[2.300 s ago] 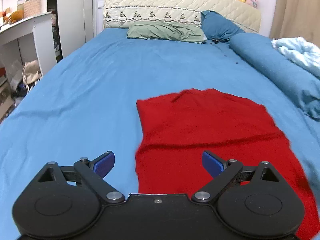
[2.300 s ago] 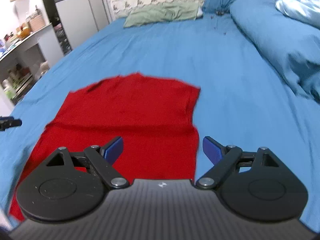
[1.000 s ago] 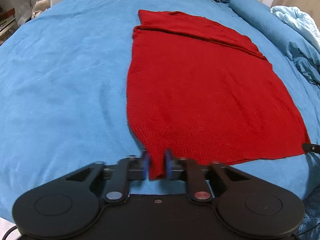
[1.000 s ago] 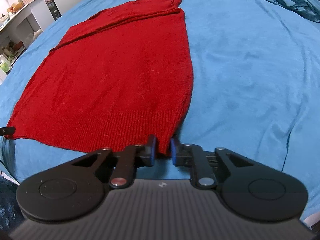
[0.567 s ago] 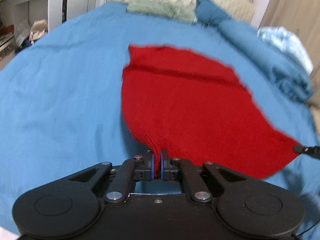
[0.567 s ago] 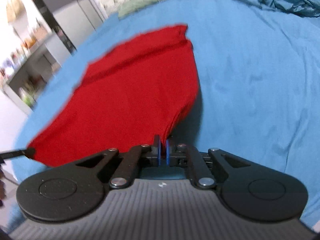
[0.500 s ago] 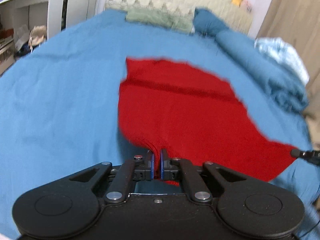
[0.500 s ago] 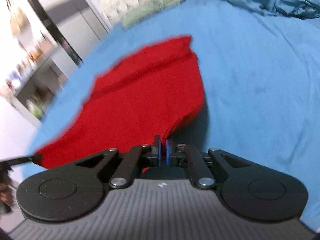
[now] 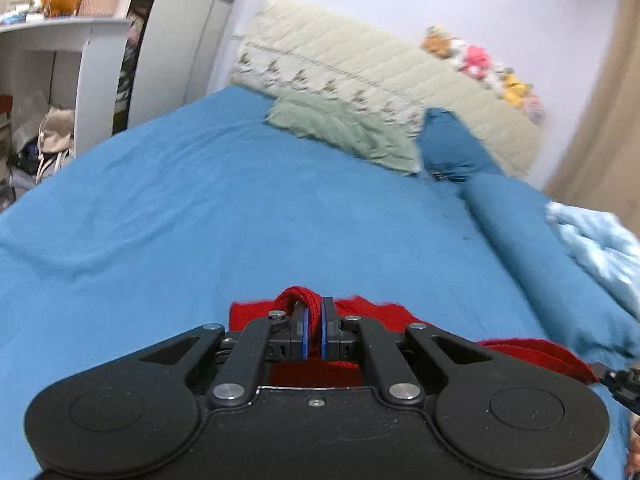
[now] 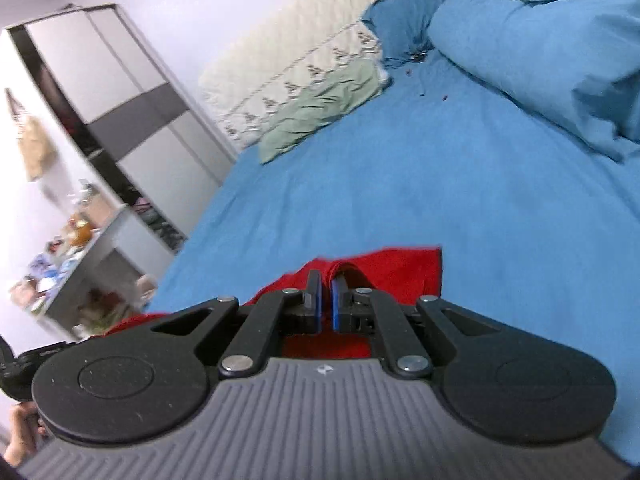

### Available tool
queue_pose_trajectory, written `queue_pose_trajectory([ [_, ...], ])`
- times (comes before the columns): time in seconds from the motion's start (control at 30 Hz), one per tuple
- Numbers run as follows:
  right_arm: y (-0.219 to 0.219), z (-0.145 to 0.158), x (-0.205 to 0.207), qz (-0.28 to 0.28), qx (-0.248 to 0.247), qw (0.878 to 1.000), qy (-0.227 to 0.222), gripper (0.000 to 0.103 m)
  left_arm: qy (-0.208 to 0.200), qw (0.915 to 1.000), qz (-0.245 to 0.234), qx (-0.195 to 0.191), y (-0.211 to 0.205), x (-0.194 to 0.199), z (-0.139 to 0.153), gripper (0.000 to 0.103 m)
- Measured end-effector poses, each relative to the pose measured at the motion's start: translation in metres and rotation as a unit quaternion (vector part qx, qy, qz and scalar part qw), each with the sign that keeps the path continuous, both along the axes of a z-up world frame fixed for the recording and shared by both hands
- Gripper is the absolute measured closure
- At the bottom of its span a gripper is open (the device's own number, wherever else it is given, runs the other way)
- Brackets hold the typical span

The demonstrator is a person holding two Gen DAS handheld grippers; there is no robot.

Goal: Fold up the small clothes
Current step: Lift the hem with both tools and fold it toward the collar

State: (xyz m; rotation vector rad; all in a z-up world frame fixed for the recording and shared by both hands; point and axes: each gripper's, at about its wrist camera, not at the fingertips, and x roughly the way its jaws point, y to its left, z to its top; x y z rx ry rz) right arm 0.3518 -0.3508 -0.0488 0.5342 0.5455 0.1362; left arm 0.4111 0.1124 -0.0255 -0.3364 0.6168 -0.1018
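A red knitted garment lies on the blue bed sheet, mostly hidden under the gripper bodies. My left gripper is shut on the garment's hem corner, which bunches over the blue pads. My right gripper is shut on the other hem corner of the garment, with a narrow gap showing between the pads. Both hold the hem lifted and carried over the garment toward its far end. The right gripper's tip shows at the left wrist view's right edge.
A green pillow and a blue pillow lie at the quilted headboard. A rolled blue duvet and pale blue blanket lie on the right. White shelves and a wardrobe stand left.
Both grippers closed on the near hem corners, lifted them and carried them forward toward the headboard. Much less of the red garment shows now than half a second ago.
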Motion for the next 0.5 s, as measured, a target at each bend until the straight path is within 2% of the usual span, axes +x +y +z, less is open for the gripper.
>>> queue_pose_trajectory([
  [0.17, 0.001, -0.059, 0.102, -0.018, -0.022, 0.999, 0.033, 0.083, 0.054, 0.9981, 0.029, -0.011, -0.001, 0.086, -0.07, 0.098],
  [0.27, 0.005, -0.096, 0.142, -0.023, -0.03, 0.998, 0.054, 0.083, 0.085, 0.9944, 0.049, -0.039, 0.009, 0.112, -0.104, 0.098],
  [0.37, 0.002, -0.109, 0.166, -0.031, -0.029, 0.997, 0.057, 0.083, 0.087, 0.9934, 0.056, -0.05, 0.016, 0.129, -0.108, 0.098],
  [0.5, -0.005, -0.108, 0.197, -0.043, -0.021, 0.996, 0.074, 0.083, 0.099, 0.9932, 0.055, -0.026, 0.012, 0.153, -0.107, 0.098],
])
